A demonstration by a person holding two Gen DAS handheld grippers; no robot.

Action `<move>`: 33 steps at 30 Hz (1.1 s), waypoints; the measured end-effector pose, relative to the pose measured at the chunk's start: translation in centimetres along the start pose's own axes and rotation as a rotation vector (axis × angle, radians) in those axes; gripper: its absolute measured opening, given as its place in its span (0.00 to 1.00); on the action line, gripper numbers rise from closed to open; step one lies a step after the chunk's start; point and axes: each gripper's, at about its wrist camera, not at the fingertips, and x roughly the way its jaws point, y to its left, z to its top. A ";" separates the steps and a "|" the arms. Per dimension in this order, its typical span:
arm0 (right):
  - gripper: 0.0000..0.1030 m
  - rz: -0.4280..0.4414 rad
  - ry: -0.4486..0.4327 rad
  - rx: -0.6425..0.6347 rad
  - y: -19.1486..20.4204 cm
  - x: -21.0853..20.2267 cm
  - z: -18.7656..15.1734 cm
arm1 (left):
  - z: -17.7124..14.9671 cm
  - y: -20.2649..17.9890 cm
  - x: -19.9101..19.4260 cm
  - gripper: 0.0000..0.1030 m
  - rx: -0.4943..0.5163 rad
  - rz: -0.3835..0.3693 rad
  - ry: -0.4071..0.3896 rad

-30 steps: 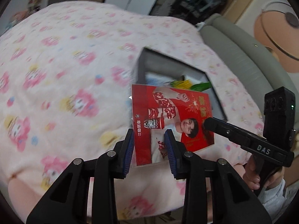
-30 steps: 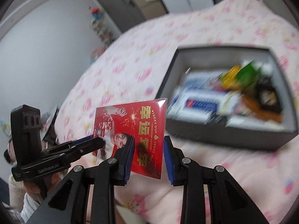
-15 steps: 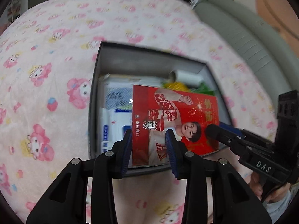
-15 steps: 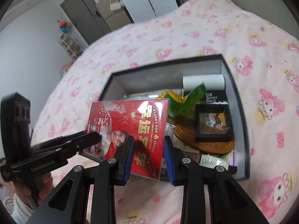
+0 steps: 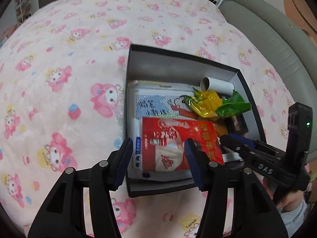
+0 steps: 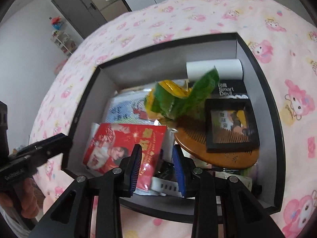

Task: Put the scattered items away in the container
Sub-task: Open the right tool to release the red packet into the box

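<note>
So the red packet (image 5: 179,144) is lying down in the near-left part of the dark box (image 5: 178,56) on the pink cartoon-print blanket (image 5: 59,79), resting on the white-and-blue packs (image 5: 156,103) already stacked there. In both wrist views it looks a bit smeared, so whether it has fully settled can't be called.

The left gripper (image 5: 158,159) is spread wide, pads either side of the packet's near-left part with clear gaps, nothing pinched. The right gripper (image 6: 158,164) is parted too, and the packet's near-right corner is seen between its jaws; contact there can't be made out, but no grip is suggested. Both are hung over the box's near wall.

The relation that matters: the packet sits just ahead of and below both grippers, its long side run roughly left to right across the box. It's flanked, left gripper at its left end, right gripper at its right end, so neither is really nearer. Probably both just need to be lifted out without the packet being snagged.

Further right in the box, a wooden comb (image 6: 214,148) is tucked under a black framed case (image 6: 229,127), with a crumpled green-and-yellow wrapper (image 6: 178,97) and a white tube (image 6: 216,67) toward the far wall. Nothing loose is spotted on the visible blanket, so the tidying is judged close to done.
</note>
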 end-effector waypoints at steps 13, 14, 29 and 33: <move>0.30 0.025 0.045 -0.098 4.0 2.0 0.1 | -1.1 0.0 0.3 0.44 -0.026 -0.027 0.021; 0.30 0.015 0.039 -0.105 4.2 1.8 0.0 | -1.1 -0.1 0.0 0.44 -0.018 -0.030 0.008; 0.65 -0.218 -0.229 -0.137 7.2 -8.6 0.3 | 0.5 -3.7 -8.7 0.85 0.108 0.026 -0.342; 0.73 -0.265 -0.315 -0.129 8.4 -12.1 0.4 | 0.4 -3.9 -11.7 0.90 0.103 0.029 -0.402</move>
